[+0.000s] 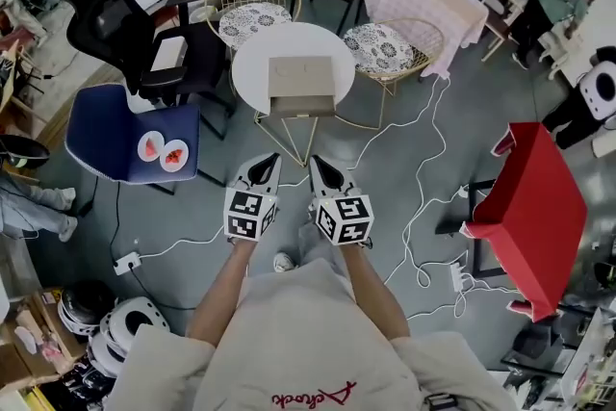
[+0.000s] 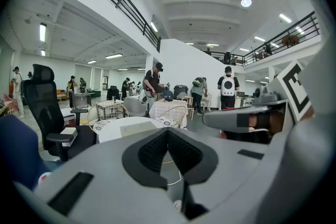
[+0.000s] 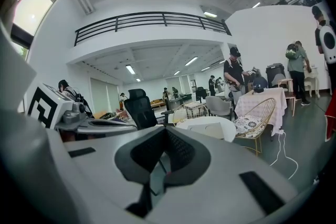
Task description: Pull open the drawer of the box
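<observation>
A beige box (image 1: pixel 301 84) with a drawer front facing me sits on a small round white table (image 1: pixel 252 63), well ahead of both grippers. My left gripper (image 1: pixel 271 161) and right gripper (image 1: pixel 316 161) hang side by side above the floor, short of the table, both shut with nothing between the jaws. In the left gripper view, the box (image 2: pixel 137 127) shows just past the shut left gripper (image 2: pixel 168 131). The right gripper view shows the box (image 3: pixel 208 128) on the table (image 3: pixel 231 132), to the right of the shut right gripper (image 3: pixel 165 130).
A blue chair (image 1: pixel 106 125) with two plates stands at the left and a black office chair (image 1: pixel 120 19) behind it. Two wire chairs (image 1: pixel 399 48) flank the table. A red table (image 1: pixel 539 207) is at the right. White cables (image 1: pixel 423 207) lie on the floor.
</observation>
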